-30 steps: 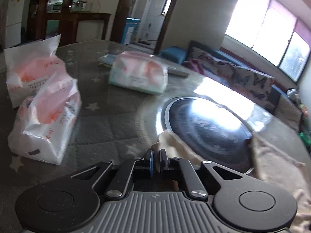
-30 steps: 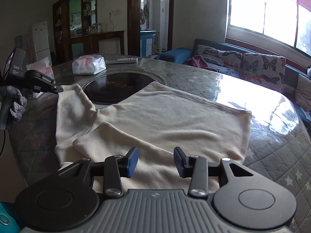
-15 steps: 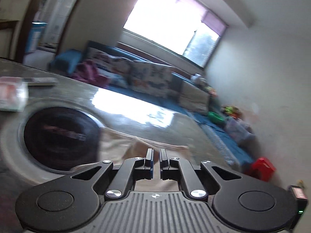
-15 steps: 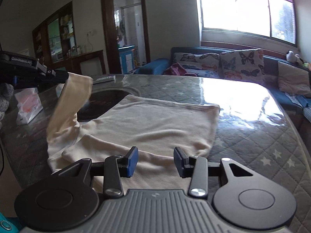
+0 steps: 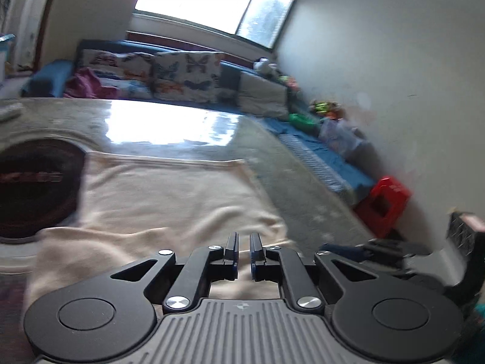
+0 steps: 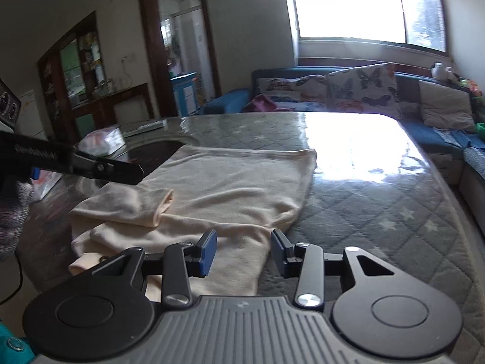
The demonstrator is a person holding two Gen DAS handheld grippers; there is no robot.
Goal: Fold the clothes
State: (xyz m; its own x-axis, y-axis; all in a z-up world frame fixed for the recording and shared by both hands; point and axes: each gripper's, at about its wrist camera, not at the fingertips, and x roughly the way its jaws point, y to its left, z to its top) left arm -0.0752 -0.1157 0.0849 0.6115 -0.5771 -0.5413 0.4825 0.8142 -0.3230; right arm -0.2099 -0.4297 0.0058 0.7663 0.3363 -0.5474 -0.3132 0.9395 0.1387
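Here, in the left wrist view, the table point(image 5: 288, 188) carried a grey quilted star-print cover under a glossy sheet, with a round dark cooktop inset point(image 5: 33, 188) at the left edge; a blue sofa with butterfly cushions point(image 5: 182, 75) ran beneath the bright window, and a red stool point(image 5: 383, 201) stood by the white wall. Compared with half a second earlier, the left gripper point(image 5: 243, 250) had swung right and its fingers had parted to a narrow gap, with no cloth between them. The cream garment point(image 5: 169, 197) lay flat directly ahead of and beneath the fingertips. In the right wrist view, the same table point(image 6: 379, 200) reflected window glare, and a dark wooden cabinet point(image 6: 88, 85) and a doorway lined the far wall. The sleeve point(image 6: 130, 203), raised half a second before, now lay folded across the garment body point(image 6: 230, 182), and the left gripper point(image 6: 133, 174) hovered just above it, apart from the fabric. The right gripper point(image 6: 242, 251) stood wide open, holding nothing, with the garment's near lower part between and below its blue pads point(image 6: 209, 251).
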